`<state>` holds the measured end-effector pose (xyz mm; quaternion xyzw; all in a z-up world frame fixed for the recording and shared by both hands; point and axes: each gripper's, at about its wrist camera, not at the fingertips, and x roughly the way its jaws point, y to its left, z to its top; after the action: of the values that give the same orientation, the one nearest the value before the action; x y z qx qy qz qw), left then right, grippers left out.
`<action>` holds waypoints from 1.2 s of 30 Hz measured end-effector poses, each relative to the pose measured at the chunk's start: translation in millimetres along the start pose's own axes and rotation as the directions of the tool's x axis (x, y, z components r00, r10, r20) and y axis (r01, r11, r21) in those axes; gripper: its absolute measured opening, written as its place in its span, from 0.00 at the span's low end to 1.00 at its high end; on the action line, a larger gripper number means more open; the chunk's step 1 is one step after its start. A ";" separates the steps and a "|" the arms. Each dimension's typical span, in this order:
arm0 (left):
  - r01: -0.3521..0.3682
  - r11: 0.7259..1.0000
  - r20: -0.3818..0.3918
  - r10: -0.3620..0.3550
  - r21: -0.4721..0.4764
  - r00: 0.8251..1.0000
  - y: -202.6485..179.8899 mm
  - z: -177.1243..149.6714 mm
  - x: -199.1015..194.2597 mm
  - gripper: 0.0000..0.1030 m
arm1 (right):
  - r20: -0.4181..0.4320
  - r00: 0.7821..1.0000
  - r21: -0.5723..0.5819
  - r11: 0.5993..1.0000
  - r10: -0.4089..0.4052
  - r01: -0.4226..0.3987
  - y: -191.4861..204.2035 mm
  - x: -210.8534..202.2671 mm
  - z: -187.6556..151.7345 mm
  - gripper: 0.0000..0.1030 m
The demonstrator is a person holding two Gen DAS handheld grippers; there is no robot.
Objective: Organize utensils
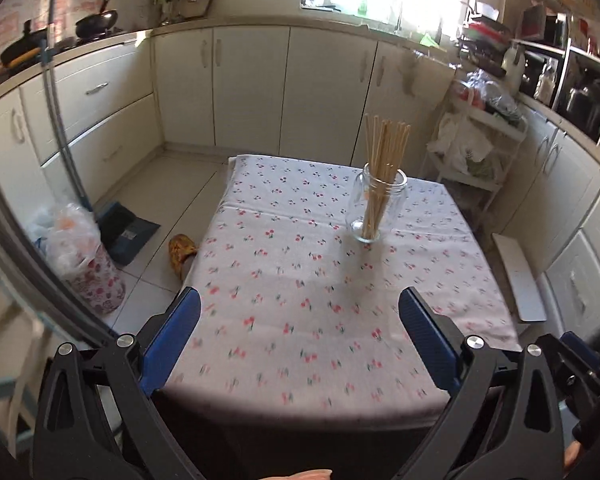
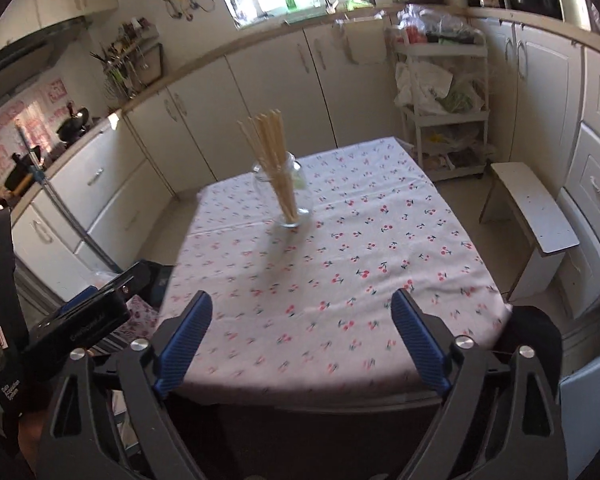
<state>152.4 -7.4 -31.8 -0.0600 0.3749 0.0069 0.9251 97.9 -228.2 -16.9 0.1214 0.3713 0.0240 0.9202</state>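
Chopsticks (image 1: 385, 160) stand loose and light in a breakable, slick glass jar (image 1: 376, 210) well ahead of my left gripper (image 1: 300, 334) and right gripper (image 2: 302, 334), both spread wide on nothing; I judge low on the jar's body the safest hold

Home kitchen, cream cabinets (image 1: 252, 80), pans on stove (image 1: 96, 24), sink under window (image 2: 300, 4), cherry-print tablecloth (image 1: 300, 280)

jar (image 1: 374, 208): clear glossy glass | sticks (image 1: 384, 148): pale matt wood | tablecloth (image 1: 300, 280): matt printed cloth
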 end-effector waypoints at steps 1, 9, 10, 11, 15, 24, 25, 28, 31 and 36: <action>0.000 1.000 0.000 0.000 -0.001 1.000 1.8 -2.0 -10.4 0.93 | 0.009 1.000 -0.005 1.000 0.004 -0.004 5.7 -13.6 -7.4 0.88; -0.053 0.998 0.033 0.053 -0.017 0.998 20.7 -26.9 -94.8 0.93 | 0.028 0.999 -0.041 0.999 0.018 -0.017 34.4 -65.0 -48.9 0.93; -0.058 0.998 0.029 0.058 -0.014 0.998 22.4 -29.5 -101.2 0.93 | 0.028 0.999 -0.052 0.998 0.021 -0.019 37.6 -69.6 -52.2 0.93; -0.057 0.998 0.019 0.057 -0.009 0.998 23.7 -32.8 -106.2 0.93 | 0.031 0.999 -0.058 0.998 0.027 -0.025 39.3 -73.8 -54.6 0.93; -0.084 0.996 -0.019 0.085 0.032 0.996 26.9 -40.4 -119.6 0.93 | 0.063 0.997 -0.069 0.997 0.039 -0.035 43.8 -87.4 -58.8 0.93; -0.119 0.992 0.057 0.116 0.042 0.992 28.1 -41.6 -142.2 0.93 | 0.138 0.987 -0.071 0.995 0.078 -0.069 45.4 -110.6 -61.7 0.93; -0.123 0.991 0.065 0.120 0.046 0.991 27.4 -41.8 -143.1 0.93 | 0.144 0.986 -0.067 0.995 0.083 -0.074 44.4 -112.1 -61.6 0.93; -0.125 0.991 0.073 0.121 0.050 0.990 25.2 -41.7 -143.5 0.93 | 0.150 0.986 -0.055 0.996 0.078 -0.070 41.7 -112.9 -60.4 0.93; -0.108 0.993 0.068 0.105 0.048 0.992 25.9 -41.6 -144.0 0.93 | 0.134 0.989 -0.051 0.997 0.060 -0.053 41.6 -110.5 -60.6 0.93; -0.096 0.994 0.072 0.092 0.044 0.993 25.1 -43.1 -143.4 0.93 | 0.119 0.992 -0.054 0.998 0.050 -0.044 42.5 -107.4 -61.2 0.93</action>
<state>17.9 17.1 34.5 -0.0200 0.3449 0.0437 0.9374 -20.0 -188.9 23.6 0.1079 0.3114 0.0479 0.9429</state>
